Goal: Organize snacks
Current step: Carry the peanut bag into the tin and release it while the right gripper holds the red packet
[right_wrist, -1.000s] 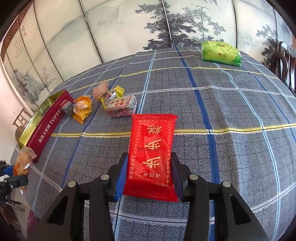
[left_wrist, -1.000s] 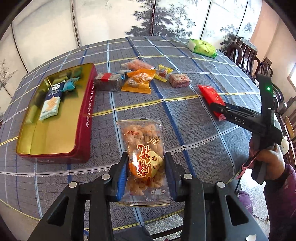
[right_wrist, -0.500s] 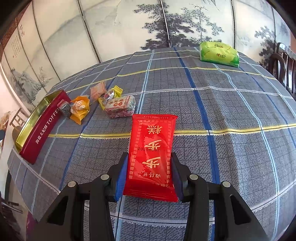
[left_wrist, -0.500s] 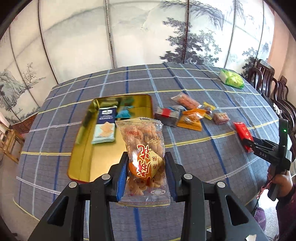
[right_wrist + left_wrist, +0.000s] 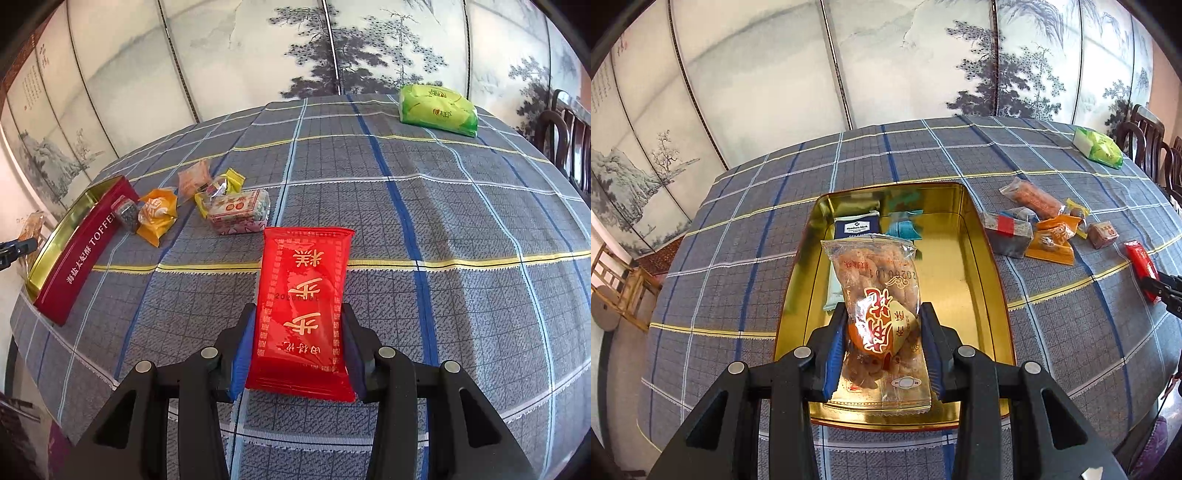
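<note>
My left gripper (image 5: 882,347) is shut on a clear packet of fried twists (image 5: 877,295) and holds it above the near half of the gold tin (image 5: 982,280), which holds a navy packet (image 5: 856,227) and a teal one (image 5: 905,225). My right gripper (image 5: 299,350) is shut on a red snack packet (image 5: 303,306) above the tablecloth. The tin also shows in the right wrist view (image 5: 77,251) at the far left, with red sides.
Loose snacks lie right of the tin: a grey-and-red packet (image 5: 1006,230), an orange one (image 5: 1052,240), a clear pink one (image 5: 1034,195), a small box (image 5: 1102,234). A green pack (image 5: 437,105) sits at the far edge. Dark chairs (image 5: 1148,147) stand at the right.
My left gripper has carried the twists packet left and now holds it over the tin. The right gripper has stayed nearly still with the red packet.
</note>
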A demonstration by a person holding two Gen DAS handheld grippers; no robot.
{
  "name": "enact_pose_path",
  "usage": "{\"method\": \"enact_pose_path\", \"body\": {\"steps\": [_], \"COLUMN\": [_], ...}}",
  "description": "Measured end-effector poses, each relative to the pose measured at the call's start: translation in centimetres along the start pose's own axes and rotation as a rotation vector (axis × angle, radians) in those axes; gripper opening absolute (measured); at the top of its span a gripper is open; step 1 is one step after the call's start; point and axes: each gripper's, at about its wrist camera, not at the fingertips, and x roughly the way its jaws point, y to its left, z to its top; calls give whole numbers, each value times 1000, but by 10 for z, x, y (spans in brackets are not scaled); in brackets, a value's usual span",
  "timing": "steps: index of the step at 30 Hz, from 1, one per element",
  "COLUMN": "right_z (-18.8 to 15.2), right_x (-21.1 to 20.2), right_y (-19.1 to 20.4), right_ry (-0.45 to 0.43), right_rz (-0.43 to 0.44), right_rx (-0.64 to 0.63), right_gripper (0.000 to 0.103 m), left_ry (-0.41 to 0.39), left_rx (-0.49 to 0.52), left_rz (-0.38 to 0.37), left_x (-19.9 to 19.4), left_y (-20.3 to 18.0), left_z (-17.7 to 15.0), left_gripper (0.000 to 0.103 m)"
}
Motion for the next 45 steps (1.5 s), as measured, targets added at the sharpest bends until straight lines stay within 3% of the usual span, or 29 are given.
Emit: {"method": "enact_pose_path", "body": {"steps": [39, 45], "right_z": [3, 4], "right_x": [4, 5], "right_y": [12, 14], "right_ry": [6, 8], "right_rz": [-18, -21], "right_rx": [-8, -9], "right_gripper": [44, 44], "left_ry": [67, 54], "left_rx": [2, 8], "left_rz": [91, 106], "left_x": [54, 53], "left_y": [21, 21], "left_z": [-21, -24], "left_gripper": [35, 39]}}
